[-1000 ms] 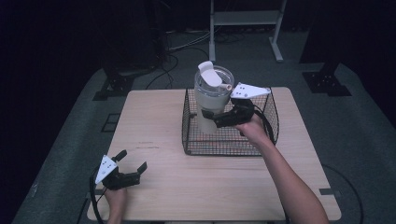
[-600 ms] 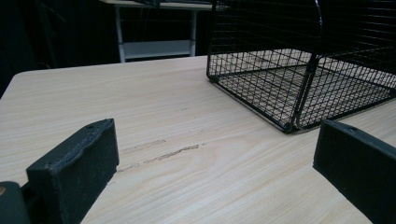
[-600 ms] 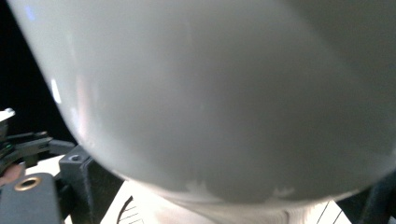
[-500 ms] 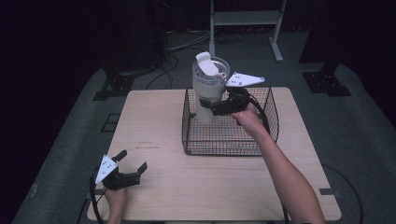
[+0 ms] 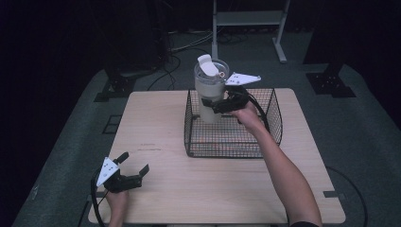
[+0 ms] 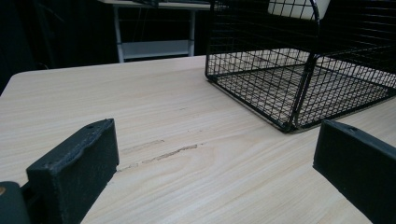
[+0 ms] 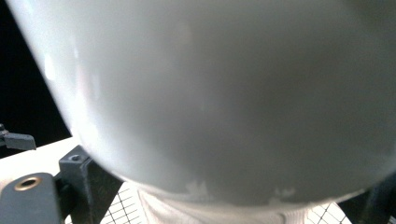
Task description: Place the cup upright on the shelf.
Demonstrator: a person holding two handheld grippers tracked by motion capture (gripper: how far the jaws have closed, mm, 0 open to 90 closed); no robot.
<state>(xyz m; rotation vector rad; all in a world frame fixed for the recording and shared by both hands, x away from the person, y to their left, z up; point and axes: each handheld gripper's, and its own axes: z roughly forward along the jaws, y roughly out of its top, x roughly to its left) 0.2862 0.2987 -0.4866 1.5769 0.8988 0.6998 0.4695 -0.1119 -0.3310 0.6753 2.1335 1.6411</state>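
White tumbler (image 5: 210, 92) clamped upright in right hand-held gripper (image 5: 218, 104), above wire basket (image 5: 269, 124) at worktop (image 5: 156, 127) 12 o'clock, left hand-held gripper (image 5: 133, 163) agape at 8 o'clock, bare worktop between.

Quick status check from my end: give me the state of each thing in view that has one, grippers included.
White tumbler: upright, held by the right gripper, bottom below the basket rim; whether it touches the floor, cannot tell.
Tumbler lid: on, flap raised.
Wire basket: upright on the table, open top, nothing else seen inside.
Right gripper: shut on the tumbler.
Left gripper: open, holding nothing, low at the table's near left corner.
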